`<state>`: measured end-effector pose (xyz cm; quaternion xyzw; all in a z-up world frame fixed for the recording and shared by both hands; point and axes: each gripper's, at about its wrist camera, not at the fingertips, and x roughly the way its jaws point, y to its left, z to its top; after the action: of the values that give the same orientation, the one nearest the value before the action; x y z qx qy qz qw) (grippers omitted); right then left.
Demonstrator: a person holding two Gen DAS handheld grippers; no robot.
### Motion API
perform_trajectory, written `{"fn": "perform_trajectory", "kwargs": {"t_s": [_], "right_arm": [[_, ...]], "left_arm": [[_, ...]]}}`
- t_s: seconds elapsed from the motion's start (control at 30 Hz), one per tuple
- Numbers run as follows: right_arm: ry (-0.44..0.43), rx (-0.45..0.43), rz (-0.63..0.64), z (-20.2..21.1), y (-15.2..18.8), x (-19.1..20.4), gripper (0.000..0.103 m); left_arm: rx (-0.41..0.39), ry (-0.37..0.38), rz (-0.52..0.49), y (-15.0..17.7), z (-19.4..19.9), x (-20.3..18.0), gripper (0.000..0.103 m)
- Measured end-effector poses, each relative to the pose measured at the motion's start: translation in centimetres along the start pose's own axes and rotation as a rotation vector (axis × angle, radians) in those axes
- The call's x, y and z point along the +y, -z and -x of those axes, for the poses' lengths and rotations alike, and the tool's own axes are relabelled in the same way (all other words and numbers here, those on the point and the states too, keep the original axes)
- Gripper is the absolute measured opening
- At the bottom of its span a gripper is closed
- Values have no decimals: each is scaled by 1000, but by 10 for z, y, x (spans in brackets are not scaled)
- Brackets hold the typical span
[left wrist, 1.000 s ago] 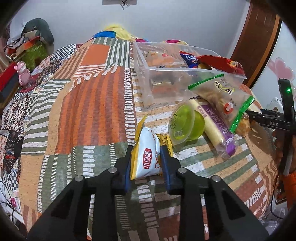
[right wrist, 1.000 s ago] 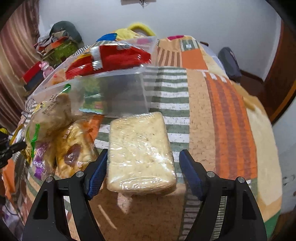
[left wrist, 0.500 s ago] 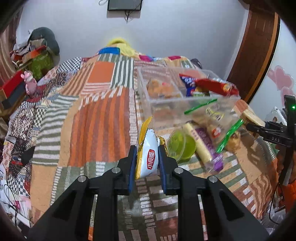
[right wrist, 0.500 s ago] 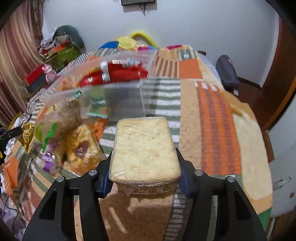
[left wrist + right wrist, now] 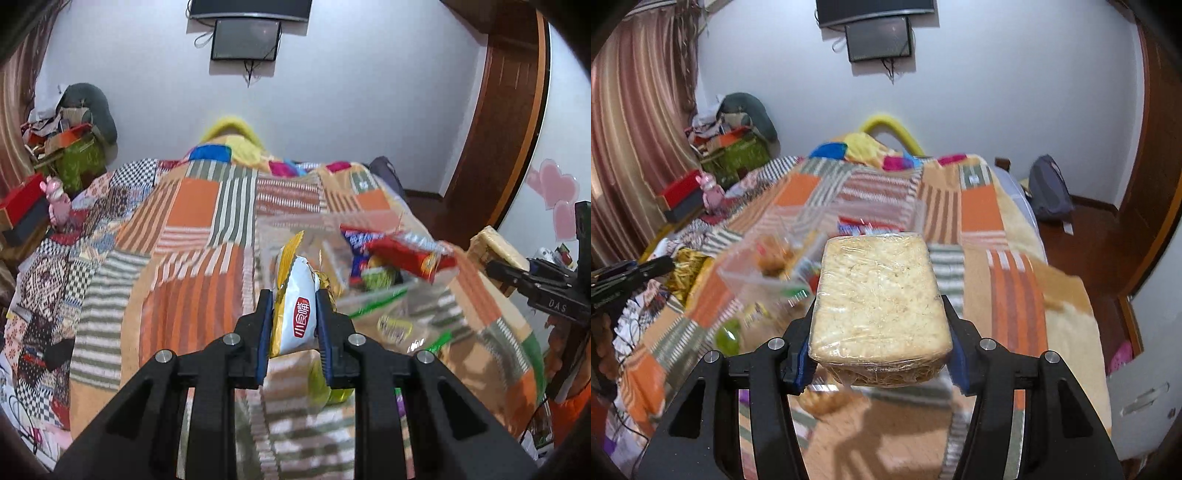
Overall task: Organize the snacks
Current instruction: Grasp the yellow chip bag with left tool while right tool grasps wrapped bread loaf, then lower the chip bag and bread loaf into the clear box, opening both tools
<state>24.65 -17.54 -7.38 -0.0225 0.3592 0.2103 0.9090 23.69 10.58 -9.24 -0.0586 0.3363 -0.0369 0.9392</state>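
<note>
My left gripper (image 5: 294, 310) is shut on a white and yellow snack packet (image 5: 297, 306) and holds it up above the patchwork bed cover. My right gripper (image 5: 879, 325) is shut on a plastic-wrapped pale cake block (image 5: 879, 295), lifted above the bed; it also shows in the left wrist view (image 5: 495, 247). A clear plastic bin (image 5: 332, 236) holds a red packet (image 5: 406, 254) and other snacks; it also shows in the right wrist view (image 5: 768, 269). Loose snacks lie in front of the bin, among them a green jelly cup (image 5: 727, 334) and a green-edged bag (image 5: 399, 321).
The bed's patchwork cover (image 5: 192, 258) stretches left and far. Boxes and clutter (image 5: 55, 166) stand at the far left by a curtain. A wooden door (image 5: 509, 110) is at the right. A backpack (image 5: 1049, 188) lies on the floor at the right of the bed.
Both grippers have risen from the bed with their snacks. The right gripper closed on the cake block and lifted it. The left packet is now higher, nearer the bin.
</note>
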Motion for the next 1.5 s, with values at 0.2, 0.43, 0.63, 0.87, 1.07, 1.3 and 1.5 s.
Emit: {"fn": "perform_trajectory", "kwargs": {"t_s": [0.2,0.43,0.63,0.87,1.07,1.3,1.5], "right_arm": [[-23,-25,27,-15,-23,21,53],[-51,6,53,-50,-43,43,53],[-41,84,97,-90,-48,57,53],[-34,156,129,-121,-44,64,53],[-42,152,137,-117,-42,63,54],[-57,99,135,-88,-48,62,54],[-78,56,145,-51,-44,61,54]], "left_arm": [[-27,9,5,-24,-11,-5,22],[-11,13,26,-46,-41,-4,22],[7,-4,32,-60,-75,-5,22],[38,3,50,-58,-111,-5,23],[82,11,81,-53,-125,1,27],[60,29,59,-50,-93,0,31],[59,22,0,-39,-58,-10,36]]}}
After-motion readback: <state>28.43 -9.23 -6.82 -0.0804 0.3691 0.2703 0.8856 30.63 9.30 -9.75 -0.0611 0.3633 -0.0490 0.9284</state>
